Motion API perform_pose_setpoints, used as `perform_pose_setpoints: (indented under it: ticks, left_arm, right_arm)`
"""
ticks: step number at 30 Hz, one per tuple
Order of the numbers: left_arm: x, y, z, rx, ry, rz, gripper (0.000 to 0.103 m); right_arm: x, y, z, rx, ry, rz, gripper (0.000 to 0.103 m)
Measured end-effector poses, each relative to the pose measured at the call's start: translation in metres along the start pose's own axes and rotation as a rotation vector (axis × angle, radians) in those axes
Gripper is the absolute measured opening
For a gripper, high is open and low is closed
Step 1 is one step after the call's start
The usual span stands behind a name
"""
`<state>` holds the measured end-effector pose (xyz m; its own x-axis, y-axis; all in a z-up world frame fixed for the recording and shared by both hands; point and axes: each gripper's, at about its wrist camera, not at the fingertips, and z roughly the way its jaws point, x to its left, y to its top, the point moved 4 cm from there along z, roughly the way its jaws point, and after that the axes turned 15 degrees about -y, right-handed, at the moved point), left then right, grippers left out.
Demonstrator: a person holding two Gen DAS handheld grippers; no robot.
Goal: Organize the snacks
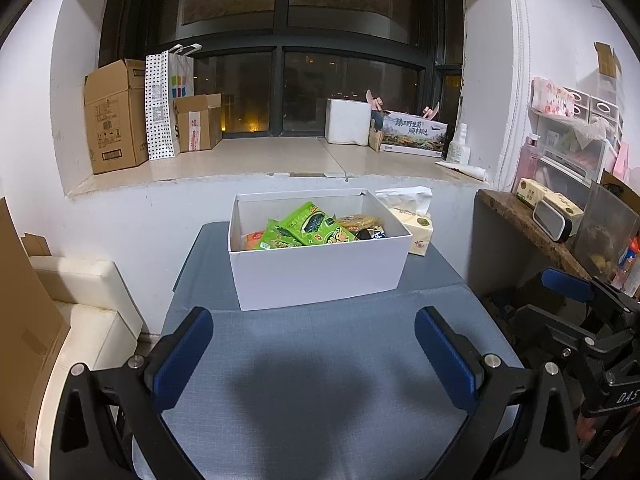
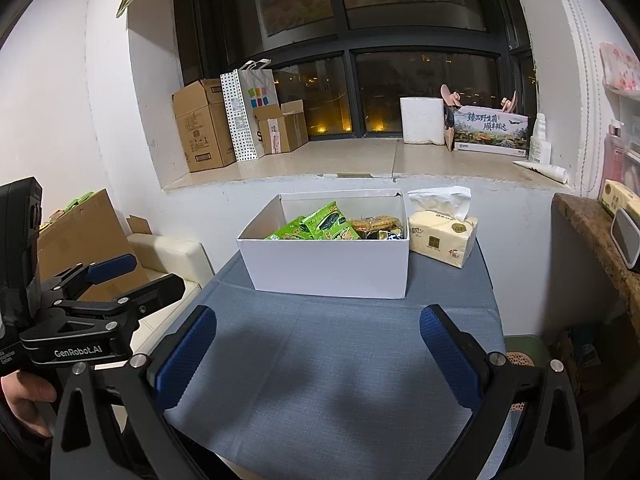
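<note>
Green foil snack packets [image 1: 308, 226] lie heaped in the white rectangular cardboard box [image 1: 320, 272] at the far end of the blue cloth-covered table [image 1: 320, 360]. Left gripper [image 1: 314, 354] and right gripper [image 2: 318, 354] hover empty, jaws apart. Packets judged light, crinkly, slippery; grip a sealed edge.

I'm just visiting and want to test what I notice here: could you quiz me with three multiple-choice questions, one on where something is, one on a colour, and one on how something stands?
1. Where is the tissue pack?
A. inside the white box
B. on the table beside the white box
C. on the windowsill

2. What colour are most snack packets on top?
A. green
B. red
C. purple

3. How are the left gripper and right gripper?
A. both shut on packets
B. one holding the box
C. both open, empty

Answers: 1 B, it touches the box's right side. 2 A, green wrappers dominate. 3 C, only table cloth shows between the fingers.
</note>
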<state>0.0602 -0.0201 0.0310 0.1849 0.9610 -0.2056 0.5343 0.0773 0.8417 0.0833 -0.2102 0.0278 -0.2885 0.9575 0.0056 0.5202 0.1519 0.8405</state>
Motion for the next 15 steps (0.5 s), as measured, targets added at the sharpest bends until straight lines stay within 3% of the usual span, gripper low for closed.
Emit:
perform_pose_setpoints:
  ticks: [15]
  left_arm:
    - [-0.0006, -0.0015, 0.0014, 0.006, -0.004, 0.002, 0.103]
  right_arm:
    - [0.0015, -0.0004, -0.0004, 0.003, -0.001, -0.001, 0.103]
